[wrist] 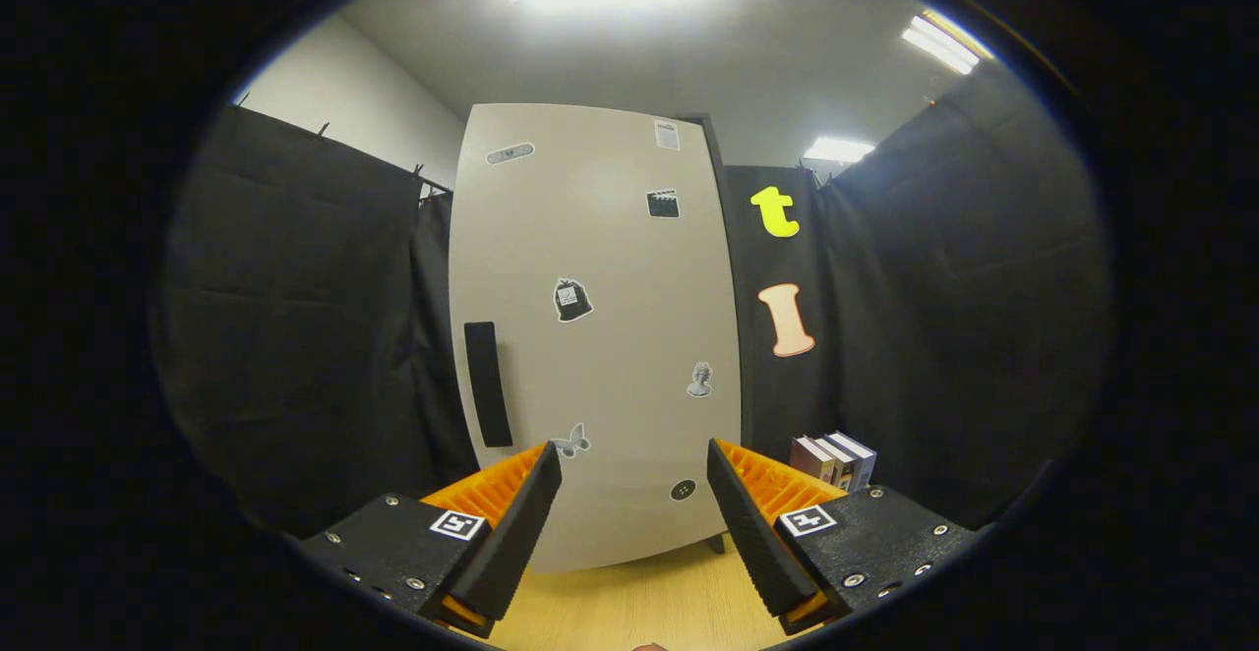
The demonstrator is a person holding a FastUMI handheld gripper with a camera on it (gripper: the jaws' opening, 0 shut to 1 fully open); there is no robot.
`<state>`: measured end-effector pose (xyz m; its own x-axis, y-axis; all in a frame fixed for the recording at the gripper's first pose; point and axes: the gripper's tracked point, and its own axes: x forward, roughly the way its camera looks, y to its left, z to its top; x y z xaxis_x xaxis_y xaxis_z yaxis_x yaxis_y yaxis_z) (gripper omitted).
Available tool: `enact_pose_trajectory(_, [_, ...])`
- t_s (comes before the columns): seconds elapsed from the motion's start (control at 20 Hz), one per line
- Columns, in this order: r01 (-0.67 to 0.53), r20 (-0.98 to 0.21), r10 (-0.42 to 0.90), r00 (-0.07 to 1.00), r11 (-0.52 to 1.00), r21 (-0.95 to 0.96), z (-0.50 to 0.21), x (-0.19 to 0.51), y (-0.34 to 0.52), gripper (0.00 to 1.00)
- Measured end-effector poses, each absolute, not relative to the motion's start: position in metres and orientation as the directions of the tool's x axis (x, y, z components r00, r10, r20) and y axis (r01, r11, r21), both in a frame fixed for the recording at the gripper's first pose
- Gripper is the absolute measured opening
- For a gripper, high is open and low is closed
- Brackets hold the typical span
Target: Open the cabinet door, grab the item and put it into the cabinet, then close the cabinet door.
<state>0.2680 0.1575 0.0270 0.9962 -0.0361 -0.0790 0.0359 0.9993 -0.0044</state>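
Door closed, jaws released, nothing in hand yet.

Your gripper (pixel 634 523) sits at lower centre of the frame, jaws spread wide and empty, facing the cabinet door (pixel 600 336) squarely; that suits an approach to the dark handle (pixel 487 384) at the door's left edge, left of centre, which probably means the hinges are on the right; the door looks fully shut, so opening comes first; the books (pixel 834 459), likely your item, stand on the counter (pixel 629 602) at lower right, just beyond the right finger, beside the cabinet and within easy reach afterwards.
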Motion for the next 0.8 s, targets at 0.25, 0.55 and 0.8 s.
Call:
enact_pose_trajectory(0.25, [0.046,-0.091,-0.048,0.995,0.999,-0.023,0.012,0.247,0.147,0.93])
enact_pose_trajectory(0.55, [0.064,-0.09,-0.063,0.994,0.998,0.002,-0.004,0.233,0.141,0.93])
enact_pose_trajectory(0.8, [0.05,-0.087,-0.049,0.995,0.999,0.006,-0.008,0.234,0.147,0.93])
